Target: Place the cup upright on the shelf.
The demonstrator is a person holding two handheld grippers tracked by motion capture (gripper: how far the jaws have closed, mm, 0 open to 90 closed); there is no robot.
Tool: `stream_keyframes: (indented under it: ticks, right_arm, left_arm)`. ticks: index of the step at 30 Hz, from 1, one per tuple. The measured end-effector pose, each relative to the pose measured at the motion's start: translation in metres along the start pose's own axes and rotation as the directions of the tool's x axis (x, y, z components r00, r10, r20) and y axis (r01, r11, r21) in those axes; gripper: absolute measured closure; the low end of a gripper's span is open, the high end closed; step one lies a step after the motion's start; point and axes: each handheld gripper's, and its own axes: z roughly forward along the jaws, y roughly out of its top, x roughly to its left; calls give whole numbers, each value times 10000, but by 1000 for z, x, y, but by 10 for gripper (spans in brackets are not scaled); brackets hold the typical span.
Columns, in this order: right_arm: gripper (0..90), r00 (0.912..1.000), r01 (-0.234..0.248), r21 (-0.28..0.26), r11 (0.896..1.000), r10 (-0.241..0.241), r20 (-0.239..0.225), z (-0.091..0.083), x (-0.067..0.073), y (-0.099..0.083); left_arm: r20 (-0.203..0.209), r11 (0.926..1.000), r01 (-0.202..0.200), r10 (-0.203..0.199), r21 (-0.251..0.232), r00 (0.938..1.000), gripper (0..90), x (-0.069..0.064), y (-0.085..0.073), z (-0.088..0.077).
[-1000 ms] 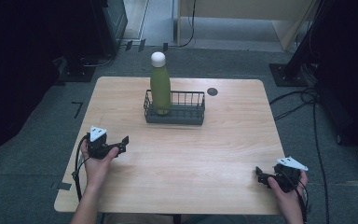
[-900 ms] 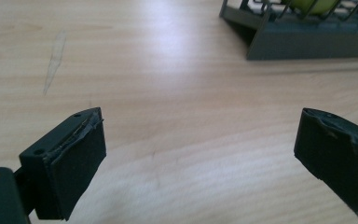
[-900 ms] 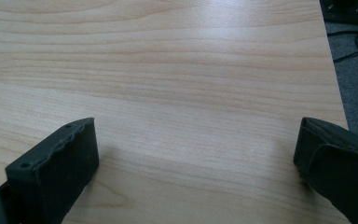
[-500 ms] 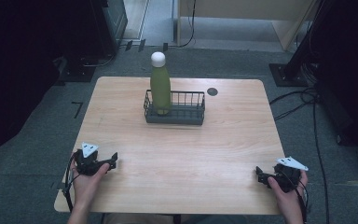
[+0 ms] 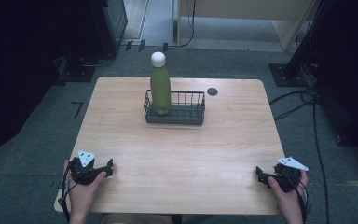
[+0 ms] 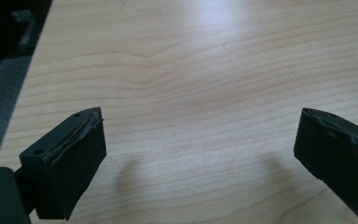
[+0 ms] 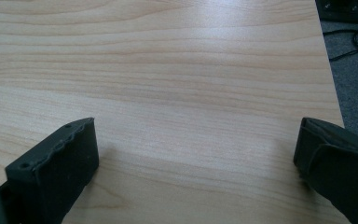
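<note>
Left gripper (image 5: 106, 169) held in the left hand (image 5: 81, 186) at the near left corner of the table (image 5: 182, 154), jaws spread wide with bare wood between them (confirmed in the left gripper view (image 6: 200, 154), where the two black pads stand far apart and clamp nothing). Right gripper (image 5: 260, 176) held in the right hand (image 5: 286, 196) at the near right corner, jaws likewise wide apart and empty (right gripper view (image 7: 196, 158) shows plain tabletop between the pads, with the table's edge and floor cables beyond). Both grippers low over the surface, pointed inward across the table. Between the grippers and the far half: open wooden tabletop. Farther off, near the far edge and about centred: black wire basket (image 5: 189, 114), standing flat on the wood. Inside the basket, at its left end: green bottle (image 5: 160, 88) with a white cap (image 5: 158, 58), upright, body rising well above the basket rim. Just beyond the basket's right end: small dark round mark (image 5: 212, 91) in the tabletop. Both grippers well apart from basket and bottle.
</note>
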Motion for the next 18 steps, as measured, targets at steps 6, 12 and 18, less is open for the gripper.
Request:
stream_keyframes:
  ticks: [6, 12, 18]
  right_arm:
    - [0, 10000, -9, -1, 10000, 9, 11, 0, 0, 0]
    - [0, 10000, -35, -20, 10000, 35, 82, 0, 0, 0]
    - [0, 9999, -68, -19, 10000, 68, 113, 0, -1, 0]
  left_arm:
    - [150, 9974, 204, -215, 697, 9997, 35, 3, 3, 6]
    - [474, 9970, 229, -265, 743, 9985, 55, 3, 4, 8]
    - [559, 9965, 306, -350, 775, 9978, 62, 3, 4, 8]
